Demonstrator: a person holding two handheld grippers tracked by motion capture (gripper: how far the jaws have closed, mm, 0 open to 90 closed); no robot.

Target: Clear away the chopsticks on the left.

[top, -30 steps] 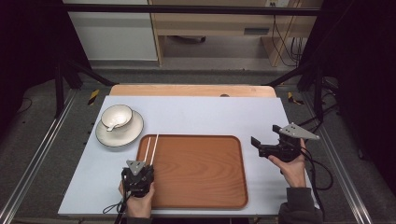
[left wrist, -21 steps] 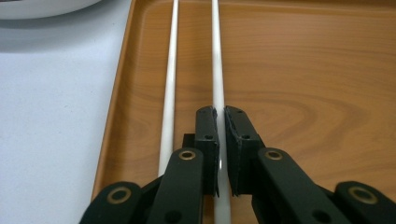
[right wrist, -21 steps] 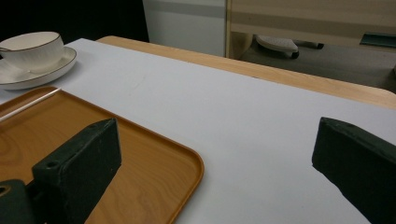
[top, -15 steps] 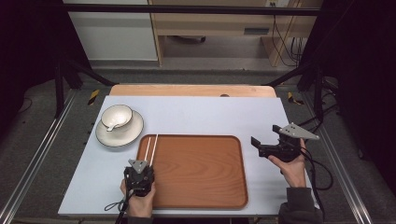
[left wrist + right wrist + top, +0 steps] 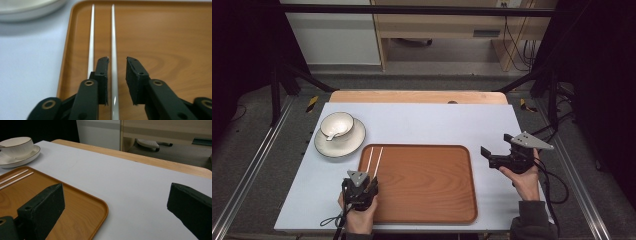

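Two white chopsticks (image 5: 113, 37) are laid side by side, parallel, along the left edge of the wooden tray (image 5: 427, 185), tips toward the cup (image 5: 337, 123) on its saucer (image 5: 343, 146) just beyond the tray corner.

Left hand-held gripper (image 5: 117, 75) is set low over the near ends, jaws parted a narrow gap. The right stick is lined up between the jaws; the left stick is hidden partly behind the left jaw. Nothing is gripped yet, judging from the gap.

Right hand-held gripper (image 5: 486, 153) is held above the bench (image 5: 432, 120) just off the tray's right edge, jaws wide apart, nothing in them.

Risks, as judged:
- Only one stick is bracketed. If the jaws are closed here, the other is likely pushed aside or rolled toward the tray rim.
- Sticks are thin, smooth and round; a pinch at the very end could let one pivot or slip out on lift.
- Jaw tips are near the tray floor; too low an approach could scrape or shove the tray toward the saucer.
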